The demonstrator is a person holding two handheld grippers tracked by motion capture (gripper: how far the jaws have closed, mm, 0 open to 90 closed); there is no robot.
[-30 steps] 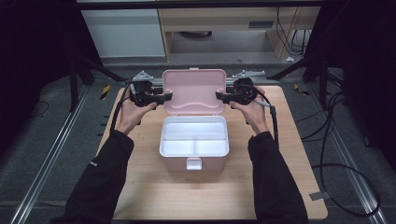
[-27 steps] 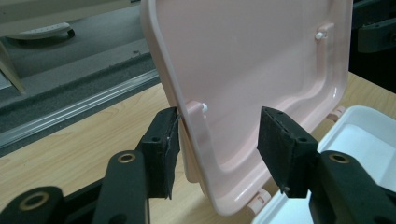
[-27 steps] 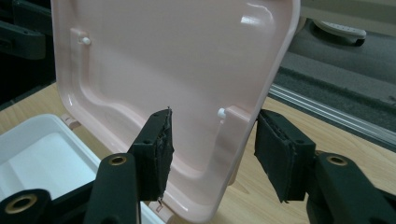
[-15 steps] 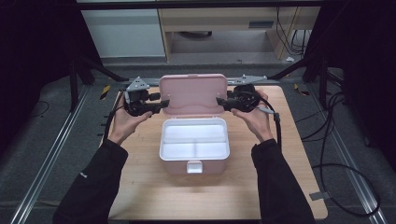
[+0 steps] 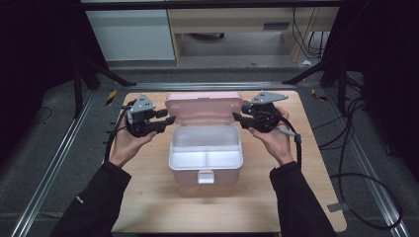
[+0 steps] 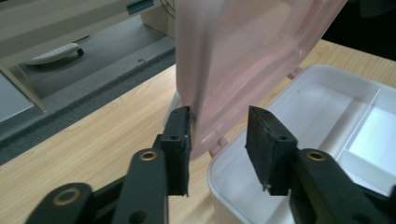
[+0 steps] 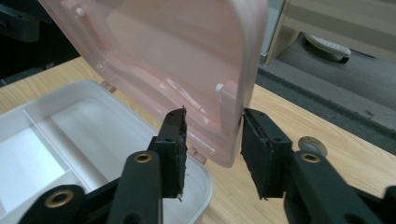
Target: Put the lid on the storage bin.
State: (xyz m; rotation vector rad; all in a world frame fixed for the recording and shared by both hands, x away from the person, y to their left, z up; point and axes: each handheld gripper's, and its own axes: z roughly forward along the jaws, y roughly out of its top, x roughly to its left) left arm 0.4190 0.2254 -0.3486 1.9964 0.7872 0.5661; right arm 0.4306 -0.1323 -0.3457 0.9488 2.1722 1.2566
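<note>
A pink box (image 5: 205,173) stands open mid-table with a white divided tray (image 5: 205,148) inside. Its pink lid (image 5: 202,106) stands raised on the rear hinge. My left gripper (image 5: 168,121) is at the lid's left edge, my right gripper (image 5: 236,117) at its right edge. Both pairs of jaws have just been closing. In the left gripper view the lid (image 6: 243,60) edge lies between the jaws of the left gripper (image 6: 218,121), touching one pad, with a gap to the other. In the right gripper view the lid (image 7: 163,46) corner sits between the jaws of the right gripper (image 7: 212,119), unclamped.
The box rests on a wooden table (image 5: 148,202) with bare wood in front and at both sides. A small round silver disc (image 7: 312,145) lies on the wood by the right gripper. Cables (image 5: 346,163) trail off the right edge. Metal rails flank the table.
Both hands have come toward the person along the lid's sides. The lid has swung up from lying back to standing steeper. Both pairs of jaws have narrowed around the lid's edges.
</note>
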